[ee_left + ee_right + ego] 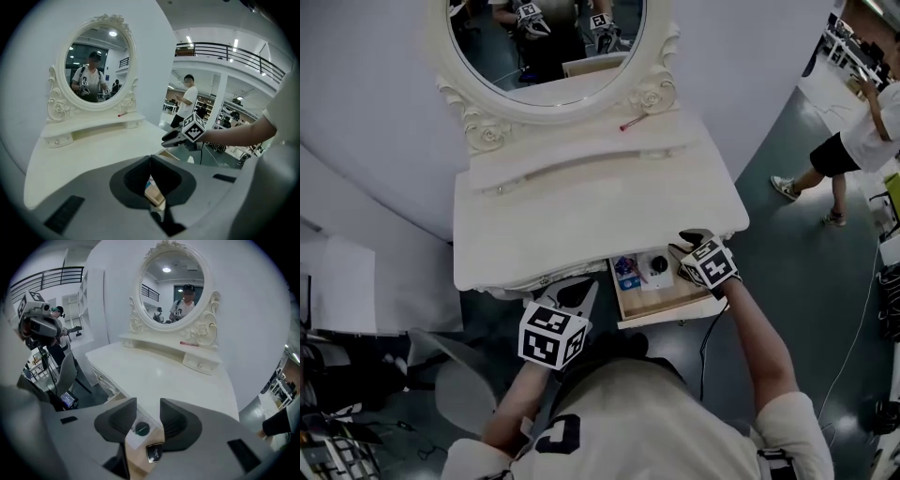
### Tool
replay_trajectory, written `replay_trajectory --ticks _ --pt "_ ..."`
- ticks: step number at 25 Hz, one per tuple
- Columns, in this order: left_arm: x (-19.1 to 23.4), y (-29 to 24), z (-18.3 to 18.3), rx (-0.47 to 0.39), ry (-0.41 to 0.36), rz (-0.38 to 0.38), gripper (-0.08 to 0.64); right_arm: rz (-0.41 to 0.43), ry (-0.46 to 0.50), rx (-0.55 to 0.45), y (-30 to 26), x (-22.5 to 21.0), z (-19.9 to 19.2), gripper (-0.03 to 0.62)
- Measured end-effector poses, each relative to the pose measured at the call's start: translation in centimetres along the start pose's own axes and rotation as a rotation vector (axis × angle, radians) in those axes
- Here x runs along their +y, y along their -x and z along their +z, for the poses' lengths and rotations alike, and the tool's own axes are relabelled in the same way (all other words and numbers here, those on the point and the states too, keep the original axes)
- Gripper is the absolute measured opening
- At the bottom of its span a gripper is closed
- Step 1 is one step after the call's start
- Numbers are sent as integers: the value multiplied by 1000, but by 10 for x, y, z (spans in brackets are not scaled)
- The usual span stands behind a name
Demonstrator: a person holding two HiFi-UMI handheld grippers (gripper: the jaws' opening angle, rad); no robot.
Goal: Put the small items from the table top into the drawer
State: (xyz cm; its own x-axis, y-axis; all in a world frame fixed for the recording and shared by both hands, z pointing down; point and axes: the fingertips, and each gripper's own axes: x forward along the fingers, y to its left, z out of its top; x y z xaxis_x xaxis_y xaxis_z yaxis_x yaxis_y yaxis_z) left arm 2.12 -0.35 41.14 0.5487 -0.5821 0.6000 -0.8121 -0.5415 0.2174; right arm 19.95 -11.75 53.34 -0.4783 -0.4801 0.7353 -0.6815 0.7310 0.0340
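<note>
No word, brand or number can be read. The left claw's marker cube (551, 336) and the right claw's marker cube (710, 263) bear only black-and-white square patterns. Print on the blue packet (627, 273) in the drawer, and the dark mark on the person's shirt (619, 412), is too small to make out.

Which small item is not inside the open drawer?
The thin red stick on the shelf under the mirror; the blue item and the white card with a black disc lie in the drawer.

In drawer (670, 309) before table (581, 225): small items (657, 266).
</note>
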Motion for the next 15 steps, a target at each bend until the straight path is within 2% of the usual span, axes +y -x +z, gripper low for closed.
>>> replay_trajectory --ticks 6,11,15 --pt "-12 -1 -2 16 -4 26 55 -30 -27 -43 -3 -18 23 164" --pt "-18 -6 4 23 -22 2 55 -62 -95 -88 -5 -22 43 164" --pt "-12 -13 10 16 -34 -26 55 -131 -118 -99 -9 -29 56 163"
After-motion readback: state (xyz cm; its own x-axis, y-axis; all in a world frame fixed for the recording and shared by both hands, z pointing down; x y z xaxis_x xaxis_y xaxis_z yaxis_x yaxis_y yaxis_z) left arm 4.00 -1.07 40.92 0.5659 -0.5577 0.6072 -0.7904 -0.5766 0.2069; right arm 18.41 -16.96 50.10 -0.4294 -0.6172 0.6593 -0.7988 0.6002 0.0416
